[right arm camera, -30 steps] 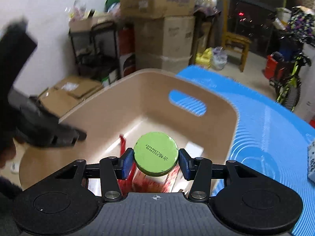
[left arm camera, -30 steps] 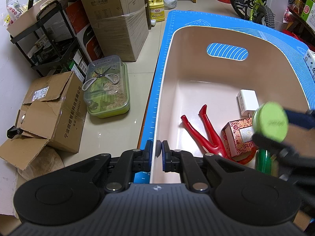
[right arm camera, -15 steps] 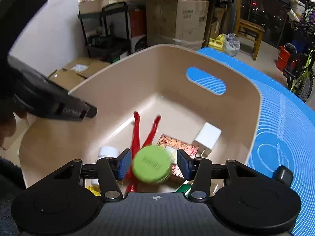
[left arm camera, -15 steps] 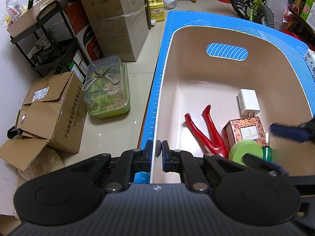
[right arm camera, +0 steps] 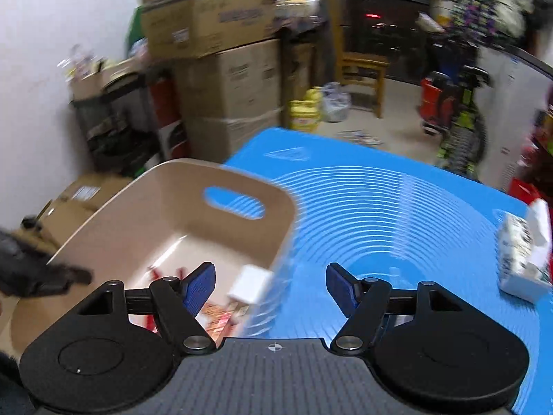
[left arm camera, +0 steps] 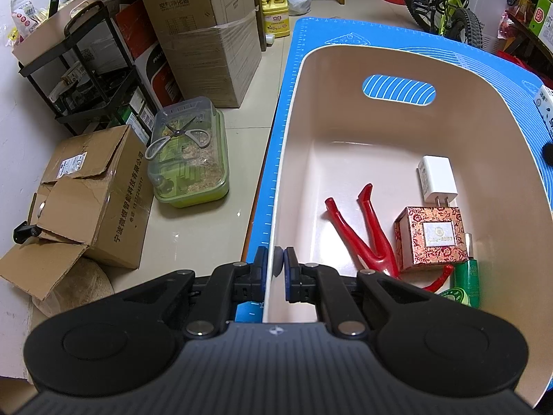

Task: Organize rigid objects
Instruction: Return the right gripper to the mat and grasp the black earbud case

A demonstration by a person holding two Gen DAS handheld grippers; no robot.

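A beige bin stands on the blue mat. My left gripper is shut on its near left rim. Inside lie a red forked tool, a white charger, a red patterned box, a green bottle and a green round tin, half hidden behind my left gripper's body. My right gripper hovers above the bin's right wall with its jaws opening and nothing between them. The right wrist view is blurred.
A white printed carton lies on the mat to the right. On the floor left of the bin stand a torn cardboard box, a clear-lidded green container with scissors on top, a black rack and stacked cartons.
My right gripper let go of the green tin, which dropped into the bin. Its jaws widened and it swung right, out over the mat. The left gripper kept still on the rim.
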